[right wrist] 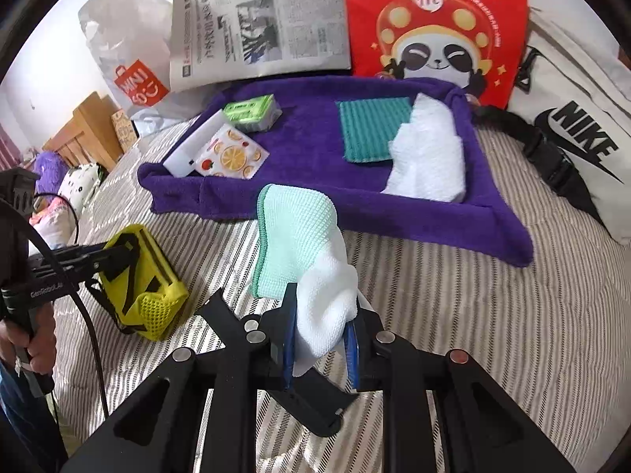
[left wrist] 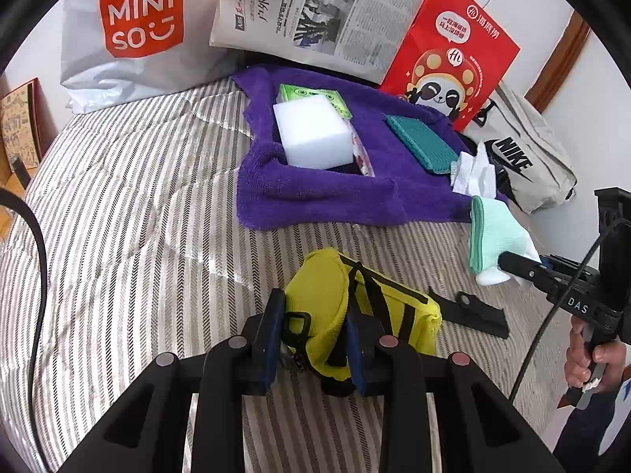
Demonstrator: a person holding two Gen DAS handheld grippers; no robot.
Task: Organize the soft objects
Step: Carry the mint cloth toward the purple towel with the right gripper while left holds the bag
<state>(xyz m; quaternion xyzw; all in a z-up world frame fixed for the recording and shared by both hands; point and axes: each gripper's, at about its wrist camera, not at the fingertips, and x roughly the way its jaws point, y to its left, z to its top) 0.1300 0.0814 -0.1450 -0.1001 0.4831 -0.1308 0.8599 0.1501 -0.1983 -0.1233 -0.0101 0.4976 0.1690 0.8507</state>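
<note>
My left gripper [left wrist: 315, 339] is shut on a yellow mesh pouch [left wrist: 327, 287] with black straps, which rests on the striped bedcover [left wrist: 138, 216]. In the right wrist view that pouch [right wrist: 146, 287] is at the left. My right gripper [right wrist: 320, 335] is shut on a mint and white cloth [right wrist: 295, 228], whose mint end droops towards a purple towel [right wrist: 394, 213]. On the towel lie a white sponge [left wrist: 311, 138], a green packet [left wrist: 299, 92], a fruit-print packet [right wrist: 232, 153], a teal cloth [right wrist: 370, 130] and a white towel [right wrist: 430, 157].
Behind the purple towel stand a Miniso bag [left wrist: 130, 27], a newspaper [left wrist: 315, 12] and a red paper bag [left wrist: 449, 51]. A white Nike bag [right wrist: 572, 134] lies at the right. A black strap piece [left wrist: 473, 311] lies beside the pouch. A person's hand [left wrist: 591, 358] grips the right handle.
</note>
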